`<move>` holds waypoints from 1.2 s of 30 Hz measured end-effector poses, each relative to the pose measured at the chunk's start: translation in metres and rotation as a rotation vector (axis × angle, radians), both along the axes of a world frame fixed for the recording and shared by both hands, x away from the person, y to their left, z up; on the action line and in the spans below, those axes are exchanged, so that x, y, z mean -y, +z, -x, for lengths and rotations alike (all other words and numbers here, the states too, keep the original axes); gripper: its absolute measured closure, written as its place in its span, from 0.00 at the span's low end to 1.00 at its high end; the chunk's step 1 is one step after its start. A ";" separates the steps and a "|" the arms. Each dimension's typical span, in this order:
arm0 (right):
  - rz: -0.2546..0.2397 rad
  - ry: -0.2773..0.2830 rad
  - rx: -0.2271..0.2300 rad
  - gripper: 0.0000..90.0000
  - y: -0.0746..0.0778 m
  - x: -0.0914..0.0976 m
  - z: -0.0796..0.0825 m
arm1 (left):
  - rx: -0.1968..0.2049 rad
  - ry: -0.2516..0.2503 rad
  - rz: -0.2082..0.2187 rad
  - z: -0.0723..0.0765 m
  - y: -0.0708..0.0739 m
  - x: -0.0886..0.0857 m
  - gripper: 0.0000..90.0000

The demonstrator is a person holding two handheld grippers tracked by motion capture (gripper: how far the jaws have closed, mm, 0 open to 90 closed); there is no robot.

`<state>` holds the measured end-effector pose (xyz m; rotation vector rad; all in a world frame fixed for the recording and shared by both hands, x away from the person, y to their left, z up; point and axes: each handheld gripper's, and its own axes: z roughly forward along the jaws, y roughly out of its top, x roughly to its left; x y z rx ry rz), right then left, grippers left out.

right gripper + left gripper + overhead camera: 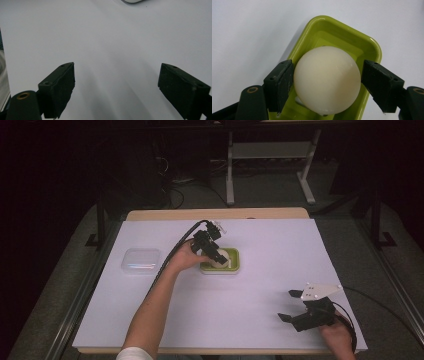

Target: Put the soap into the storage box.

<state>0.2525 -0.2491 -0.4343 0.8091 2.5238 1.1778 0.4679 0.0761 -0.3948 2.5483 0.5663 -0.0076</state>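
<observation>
A cream-white ball (327, 78) sits between the two black jaws of my left gripper (327, 75), and both pads press against its sides. It hangs just over a lime-green rectangular tray (322, 20). In the high view that tray (236, 267) lies at the middle of the white table sheet, and my left gripper (217, 255) reaches it from the left with the ball (222, 256) in it. My right gripper (289, 305) rests near the front right edge, jaws wide apart and nothing between them; in its own view my right gripper (116, 82) faces bare white sheet.
A clear plastic box (141, 260) lies on the sheet to the left of the tray. The white sheet (280, 245) covers a wooden table. Cables trail from both grippers. Table legs and a dark floor stand beyond the far edge.
</observation>
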 end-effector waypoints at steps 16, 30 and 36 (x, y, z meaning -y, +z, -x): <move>-0.006 -0.012 -0.013 0.15 -0.001 0.003 0.000 | 0.014 0.004 0.040 0.005 0.015 -0.009 0.23; 0.000 -0.018 -0.012 0.15 -0.001 0.004 0.002 | 0.050 -0.002 0.061 0.021 0.028 -0.023 0.23; 0.000 -0.012 -0.009 0.15 0.000 0.002 0.002 | 0.051 0.001 0.066 0.027 0.026 -0.028 0.23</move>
